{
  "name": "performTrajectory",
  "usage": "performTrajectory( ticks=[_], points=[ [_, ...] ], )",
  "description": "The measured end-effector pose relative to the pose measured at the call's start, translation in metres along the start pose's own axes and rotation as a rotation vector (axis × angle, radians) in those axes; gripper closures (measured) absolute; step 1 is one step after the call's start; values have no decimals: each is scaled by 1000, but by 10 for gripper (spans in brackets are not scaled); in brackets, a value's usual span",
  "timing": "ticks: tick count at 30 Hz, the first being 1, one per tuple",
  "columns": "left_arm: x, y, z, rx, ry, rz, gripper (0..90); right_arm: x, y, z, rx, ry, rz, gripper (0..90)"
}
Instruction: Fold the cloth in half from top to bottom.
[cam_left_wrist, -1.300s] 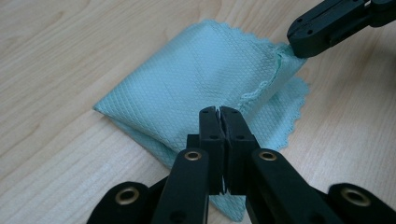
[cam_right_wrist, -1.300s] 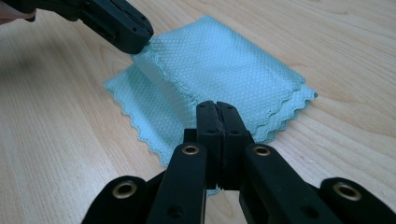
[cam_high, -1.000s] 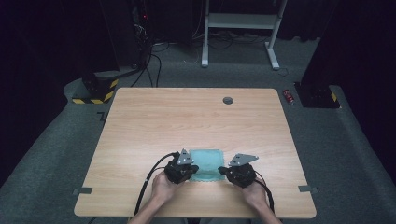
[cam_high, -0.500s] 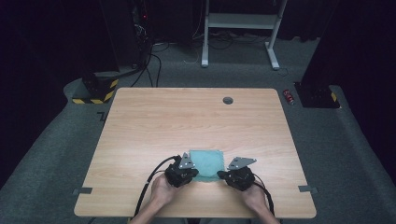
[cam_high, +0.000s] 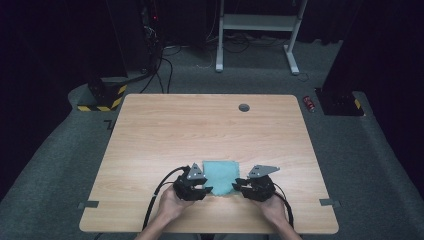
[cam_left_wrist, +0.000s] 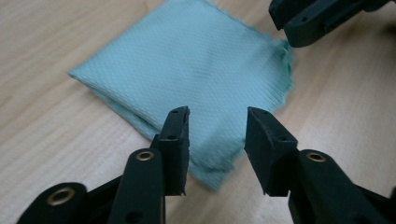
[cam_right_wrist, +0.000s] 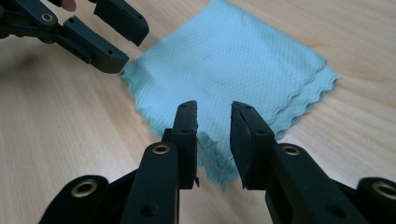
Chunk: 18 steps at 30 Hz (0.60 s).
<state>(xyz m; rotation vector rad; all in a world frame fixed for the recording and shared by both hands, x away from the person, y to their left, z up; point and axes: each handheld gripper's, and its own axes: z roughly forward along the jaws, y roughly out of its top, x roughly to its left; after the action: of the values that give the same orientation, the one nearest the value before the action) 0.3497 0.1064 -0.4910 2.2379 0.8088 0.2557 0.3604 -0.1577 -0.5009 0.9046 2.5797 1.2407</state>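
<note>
Near table edge: left gripper (cam_high: 204, 189) and right gripper (cam_high: 241, 188), both with jaws parted, gripping nothing, poised at the near corners of folded teal cloth (cam_high: 220, 173). Cloth flat on wooden table (cam_high: 200, 125), between grippers. Beyond: round grommet (cam_high: 244, 107) near far edge.

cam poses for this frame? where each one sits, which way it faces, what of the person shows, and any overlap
High view: above the person's side, facing forward and down at the wooden table; forearms, hands, left claw, right claw.
Left gripper view: on the left claw, facing along its open jaws at the folded teal cloth; right claw at top right.
Right gripper view: on the right claw, facing the cloth; left claw and a fingertip at top left.
Shared: the cloth, table, each other's claw.
</note>
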Motion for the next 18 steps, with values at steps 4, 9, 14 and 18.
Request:
performTrajectory(
  ticks=[4, 9, 14, 18],
  points=[
    [6, 7, 6, 0, 18, -15, 570, -4, 6, 2, -35, -10, 25, 699],
    [17, 12, 22, 19, 59, -11, 573, -7, 9, 14, -23, -35, 36, 707],
    [36, 7, 31, 44, 103, -43, 587, -11, 8, 27, 22, -61, 37, 718],
    [47, 6, 28, 24, 124, -69, 586, -12, 5, 27, 43, -79, 29, 714]
  ],
)
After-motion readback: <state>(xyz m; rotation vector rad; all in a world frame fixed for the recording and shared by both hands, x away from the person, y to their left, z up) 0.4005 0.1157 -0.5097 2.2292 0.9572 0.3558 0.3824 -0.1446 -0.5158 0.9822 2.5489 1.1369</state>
